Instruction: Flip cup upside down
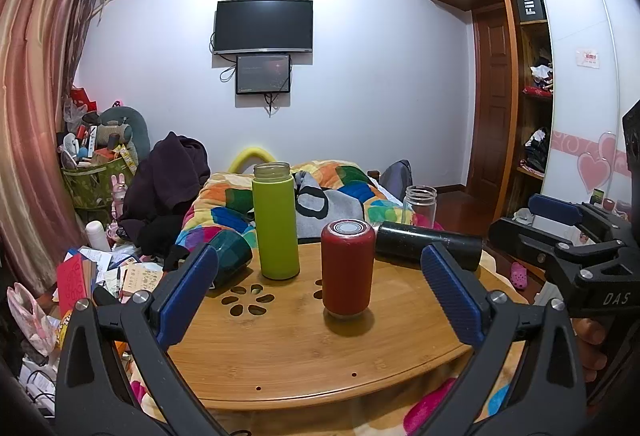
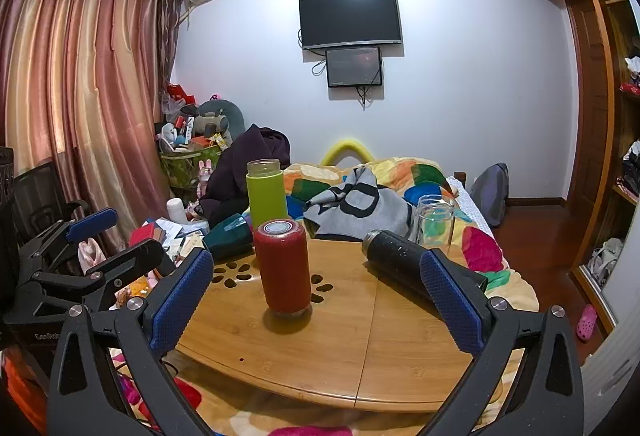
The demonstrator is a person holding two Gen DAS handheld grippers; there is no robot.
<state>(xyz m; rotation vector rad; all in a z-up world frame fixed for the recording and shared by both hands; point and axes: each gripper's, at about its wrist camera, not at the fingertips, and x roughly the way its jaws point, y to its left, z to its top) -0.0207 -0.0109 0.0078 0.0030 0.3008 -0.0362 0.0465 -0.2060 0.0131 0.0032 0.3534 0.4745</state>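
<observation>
A red cup (image 1: pixel 347 268) (image 2: pixel 283 266) stands upside down in the middle of the round wooden table (image 1: pixel 304 356) (image 2: pixel 360 348), its base ring facing up. A green bottle (image 1: pixel 276 220) (image 2: pixel 266 192) stands upright behind it, mouth up. A black bottle (image 1: pixel 428 242) (image 2: pixel 404 264) lies on its side at the right. A dark teal cup (image 1: pixel 230 256) (image 2: pixel 228 236) lies on its side at the left. A clear glass jar (image 1: pixel 420 206) (image 2: pixel 435 220) stands upright at the back right. My left gripper (image 1: pixel 320 296) and right gripper (image 2: pixel 316 304) are both open and empty, in front of the red cup.
The table sits on a bed with a colourful blanket (image 2: pixel 400 180) and clothes (image 1: pixel 172 176). Clutter fills the floor at the left (image 1: pixel 104 268). The right gripper's body shows at the right edge of the left wrist view (image 1: pixel 580 248). A wardrobe (image 1: pixel 532 76) stands at the right.
</observation>
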